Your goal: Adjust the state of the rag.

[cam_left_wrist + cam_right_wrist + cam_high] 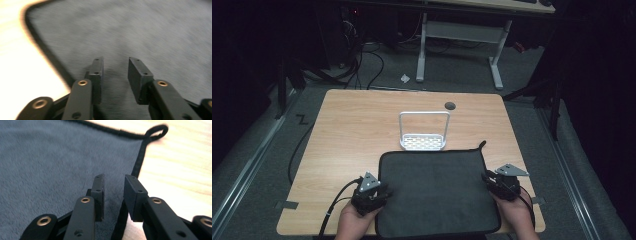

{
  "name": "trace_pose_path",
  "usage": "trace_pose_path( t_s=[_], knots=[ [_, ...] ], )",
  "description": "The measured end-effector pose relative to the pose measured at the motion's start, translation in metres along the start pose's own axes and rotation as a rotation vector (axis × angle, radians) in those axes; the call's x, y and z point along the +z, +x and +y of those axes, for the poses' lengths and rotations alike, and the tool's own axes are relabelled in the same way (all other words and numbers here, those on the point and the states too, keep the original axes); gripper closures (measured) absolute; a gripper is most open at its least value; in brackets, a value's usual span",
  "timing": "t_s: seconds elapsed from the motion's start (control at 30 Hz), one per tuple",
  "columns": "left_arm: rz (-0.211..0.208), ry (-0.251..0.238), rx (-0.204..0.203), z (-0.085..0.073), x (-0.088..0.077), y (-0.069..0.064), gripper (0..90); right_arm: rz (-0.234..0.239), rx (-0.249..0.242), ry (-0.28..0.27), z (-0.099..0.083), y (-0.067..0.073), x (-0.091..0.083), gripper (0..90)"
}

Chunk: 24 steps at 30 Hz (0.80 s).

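Note:
A dark grey cloth [437,192] with a black hem lies flat on the near half of the wooden table [347,130]. My left gripper [382,191] is at the cloth's left edge near the front corner. In the left gripper view its jaws [115,60] stand apart over the grey pile [155,30] with nothing between them. My right gripper [490,179] is at the cloth's right edge. Its jaws [113,177] are apart just above the black hem [140,155], empty. A hanging loop [156,131] sticks out from the cloth's far right corner.
A small white wire rack [423,131] with a tall handle stands just beyond the cloth's far edge. A round cable hole [450,105] is in the tabletop behind it. Bare wood lies at the far left and far right. A white desk frame [457,45] stands on the floor beyond.

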State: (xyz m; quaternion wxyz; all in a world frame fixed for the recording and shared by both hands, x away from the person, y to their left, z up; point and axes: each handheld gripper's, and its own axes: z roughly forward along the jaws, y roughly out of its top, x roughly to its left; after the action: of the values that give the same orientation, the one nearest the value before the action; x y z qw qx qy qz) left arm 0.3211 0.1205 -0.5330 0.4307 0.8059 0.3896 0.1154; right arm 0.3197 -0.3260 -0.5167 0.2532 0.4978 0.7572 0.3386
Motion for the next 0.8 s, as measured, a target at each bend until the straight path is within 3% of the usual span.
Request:
trace_pose_path(
  t_s=[0.1, 0.23, 0.4, 0.43, 0.5, 0.57, 0.63, 0.8],
  knots=[
    [0.037, -0.006, -0.014, 0.001, -0.002, 0.013, 59.1, 0.021, 0.009, -0.004, 0.001, -0.001, 0.001, 67.1],
    [0.071, -0.051, -0.064, 0.008, -0.003, 0.029, 53.7, 0.046, -0.011, -0.016, 0.003, 0.006, 0.0, 68.5],
    [0.116, -0.058, -0.072, 0.02, -0.001, 0.043, 51.0, 0.057, -0.046, -0.025, 0.005, 0.019, -0.003, 66.6],
    [0.144, -0.053, -0.054, 0.027, 0.002, 0.048, 51.1, 0.059, -0.076, -0.035, 0.006, 0.027, -0.005, 64.8],
    [0.151, -0.05, -0.051, 0.03, 0.004, 0.051, 51.2, 0.061, -0.094, -0.041, 0.007, 0.03, -0.005, 63.5],
    [0.15, -0.06, -0.077, 0.038, 0.013, 0.061, 51.2, 0.092, -0.107, -0.053, 0.011, 0.04, -0.006, 60.3],
    [0.132, -0.039, -0.097, 0.044, 0.021, 0.067, 50.7, 0.105, -0.118, -0.054, 0.012, 0.045, -0.004, 58.9],
    [0.151, -0.003, -0.07, 0.059, 0.041, 0.07, 49.4, 0.131, -0.149, -0.059, 0.015, 0.057, -0.004, 54.7]
  ],
)
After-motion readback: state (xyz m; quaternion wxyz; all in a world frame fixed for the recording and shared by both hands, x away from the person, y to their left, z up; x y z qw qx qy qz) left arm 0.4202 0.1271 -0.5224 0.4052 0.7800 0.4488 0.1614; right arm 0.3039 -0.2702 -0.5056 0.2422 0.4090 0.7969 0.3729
